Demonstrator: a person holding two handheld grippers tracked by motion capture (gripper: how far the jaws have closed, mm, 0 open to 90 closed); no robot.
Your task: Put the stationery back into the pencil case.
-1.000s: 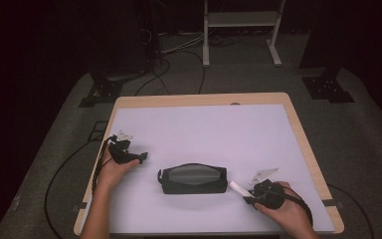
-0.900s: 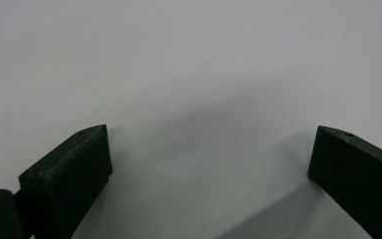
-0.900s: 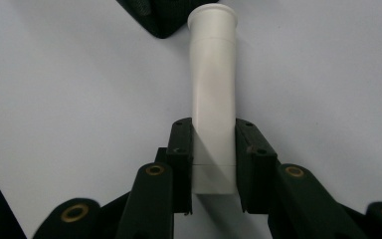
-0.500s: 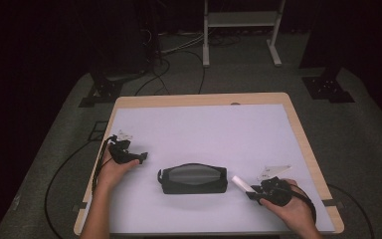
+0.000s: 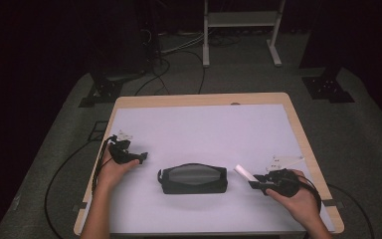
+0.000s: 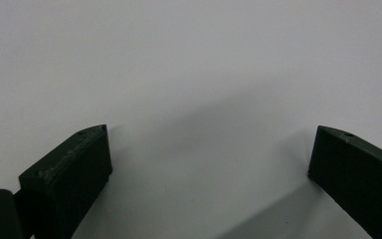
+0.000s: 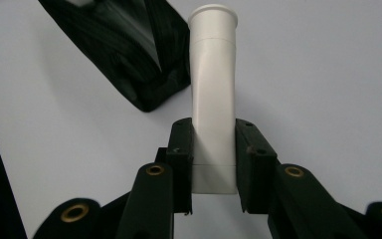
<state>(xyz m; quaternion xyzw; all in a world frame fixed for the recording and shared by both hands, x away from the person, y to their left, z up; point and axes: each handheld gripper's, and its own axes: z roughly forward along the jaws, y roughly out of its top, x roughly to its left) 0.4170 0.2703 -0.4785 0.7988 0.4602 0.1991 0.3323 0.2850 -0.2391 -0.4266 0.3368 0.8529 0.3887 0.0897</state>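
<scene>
A white tube [image 7: 213, 94] is clamped between the two black jaws of the right gripper [image 7: 213, 164], whose pads press on its flat lower end while its capped end points away from the gripper. In the high view the right gripper [image 5: 258, 182] is held by the person's right hand [image 5: 296, 199] near the right front of the table [image 5: 204, 124], and the white tube [image 5: 243, 173] sticks out from it at a slant toward the black pouch [image 5: 193, 179]. The black pouch lies flat at the middle front of the table, just beside the tube's capped end but apart from it; in the right gripper view one end of the pouch [image 7: 129, 50] is seen to the left of the tube. The left gripper [image 5: 138, 158] is held by the left hand [image 5: 113, 167] near the table's left edge, well apart from the pouch. In the left gripper view its jaws are spread wide over the bare white table [image 6: 189, 74], with nothing between them.
</scene>
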